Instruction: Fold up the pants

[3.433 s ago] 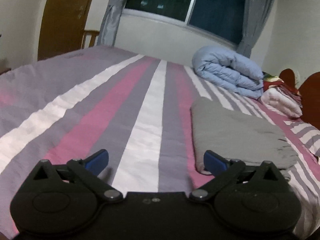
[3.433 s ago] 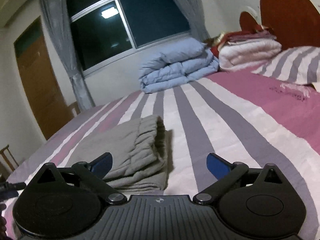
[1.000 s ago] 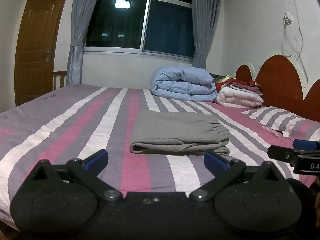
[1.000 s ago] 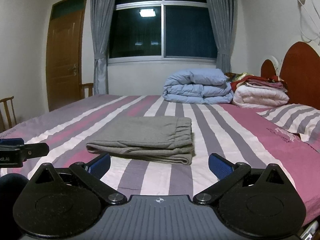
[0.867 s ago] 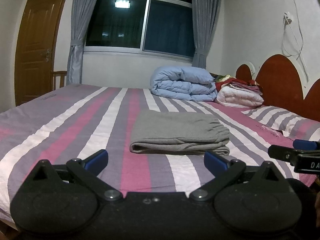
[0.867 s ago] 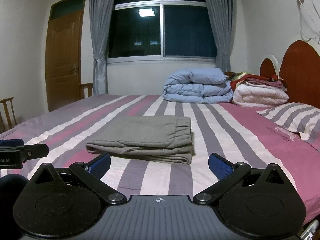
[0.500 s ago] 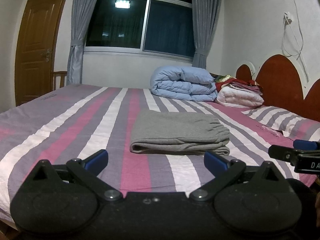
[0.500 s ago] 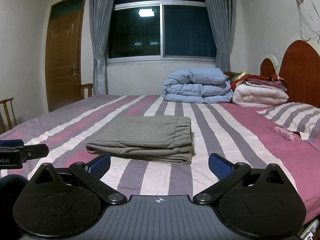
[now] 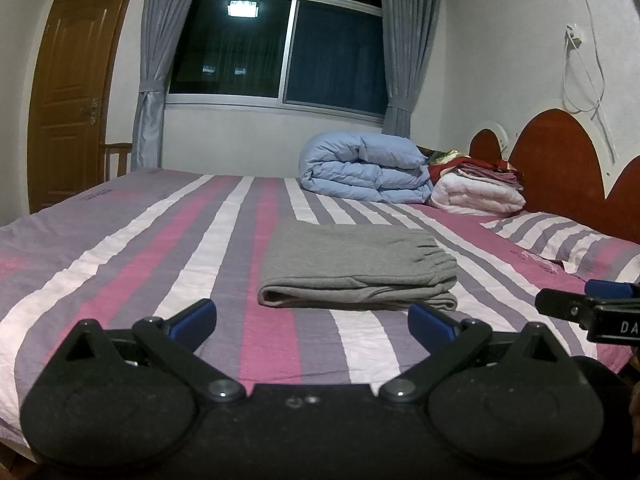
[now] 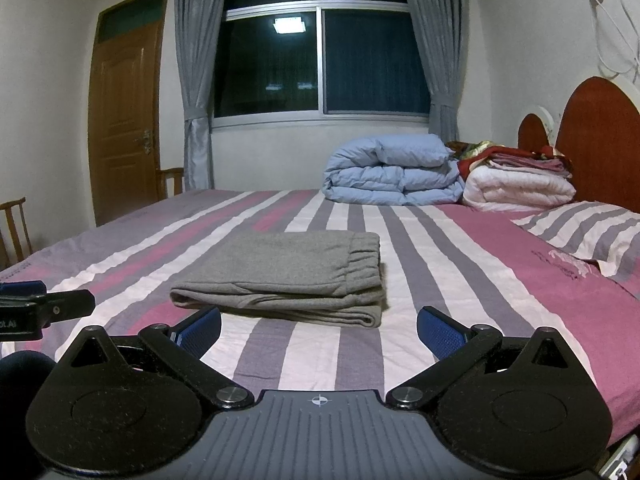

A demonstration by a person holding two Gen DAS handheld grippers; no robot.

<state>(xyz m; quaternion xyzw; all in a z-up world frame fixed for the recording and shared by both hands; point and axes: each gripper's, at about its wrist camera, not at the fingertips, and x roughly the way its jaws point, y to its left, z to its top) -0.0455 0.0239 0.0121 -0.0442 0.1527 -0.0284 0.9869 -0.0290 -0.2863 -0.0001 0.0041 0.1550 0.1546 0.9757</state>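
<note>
- Two hand-held grippers sit nearest the cameras: the left hand-held gripper (image 9: pixel 312 318) and the right hand-held gripper (image 10: pixel 319 326), each with blue-padded fingers spread wide and gripping nothing, both short of the cloth.
- Just beyond them, the folded grey fabric pants (image 9: pixel 356 266) lie flat on the pink, purple and white striped bed (image 9: pixel 168 248), elastic waistband toward the headboard side.
- Farther back rest a rolled light-blue duvet (image 9: pixel 364 172) and a white folded blanket (image 9: pixel 478 196).
</note>
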